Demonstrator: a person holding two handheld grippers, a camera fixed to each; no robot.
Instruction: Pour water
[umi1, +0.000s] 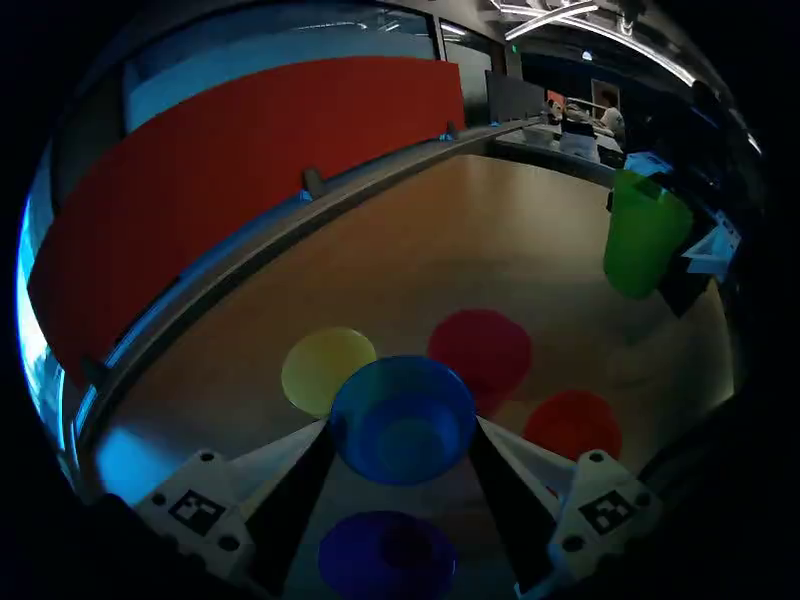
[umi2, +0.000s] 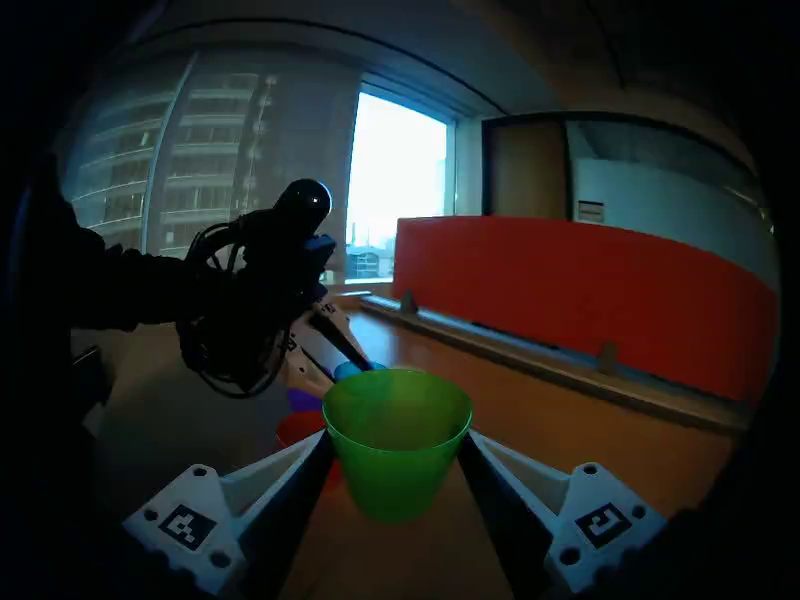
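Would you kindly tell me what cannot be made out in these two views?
Water in the green cup: right gripper view, inside too dim.
Water in the blue cup: left gripper view, tinted plastic, dim light.
Red cup: right gripper view, mostly hidden behind the green cup.
Purple cup: left gripper view, cut off below.

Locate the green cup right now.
The green cup sits between the fingers of the right gripper, low centre in the right gripper view; in the left gripper view it's upper right, above the table.

An office: ahead of the left gripper (umi1: 402, 425) a long desk (umi1: 480, 230) runs along a red divider (umi1: 250, 170) under strip lights (umi1: 545, 18). Past the right gripper (umi2: 395, 435), tall windows (umi2: 400, 170) face towers (umi2: 120, 180).
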